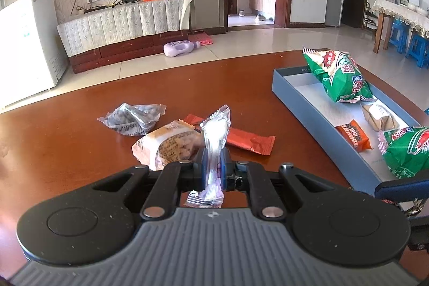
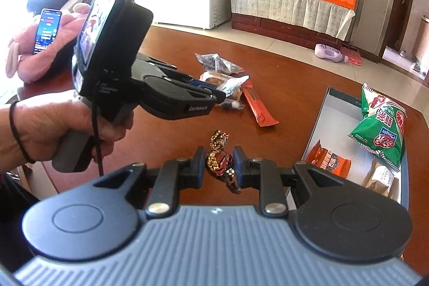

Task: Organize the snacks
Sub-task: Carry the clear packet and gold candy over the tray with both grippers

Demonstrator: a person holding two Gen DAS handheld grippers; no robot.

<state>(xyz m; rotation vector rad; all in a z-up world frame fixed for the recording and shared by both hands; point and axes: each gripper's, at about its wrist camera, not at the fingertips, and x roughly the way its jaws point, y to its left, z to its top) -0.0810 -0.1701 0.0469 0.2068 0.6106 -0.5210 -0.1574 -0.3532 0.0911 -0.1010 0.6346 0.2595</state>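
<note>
My left gripper (image 1: pixel 214 161) is shut on a clear white snack sachet (image 1: pixel 215 136) that stands upright between the pads, above the brown table (image 1: pixel 67 141). Just beyond it lie a beige biscuit pack (image 1: pixel 166 144), an orange-red bar (image 1: pixel 249 140) and a clear pack of dark nuts (image 1: pixel 134 118). My right gripper (image 2: pixel 218 160) is shut on a brown and gold wrapped candy (image 2: pixel 219 160), lifted off the table. The left gripper (image 2: pixel 211 95) shows in the right wrist view, held by a hand (image 2: pixel 53 127), over the snack pile. The blue box (image 1: pixel 308 111) holds green bags (image 1: pixel 340 77), an orange pack (image 1: pixel 354 134) and a beige pack (image 1: pixel 379 115).
The box (image 2: pixel 319 119) sits at the table's right side, close to my right gripper. A second person's hand holds a phone (image 2: pixel 47 30) at the far left. A white freezer (image 1: pixel 26 44), a TV cabinet (image 1: pixel 120 28) and a purple bottle (image 1: pixel 179 47) on the floor lie beyond the table.
</note>
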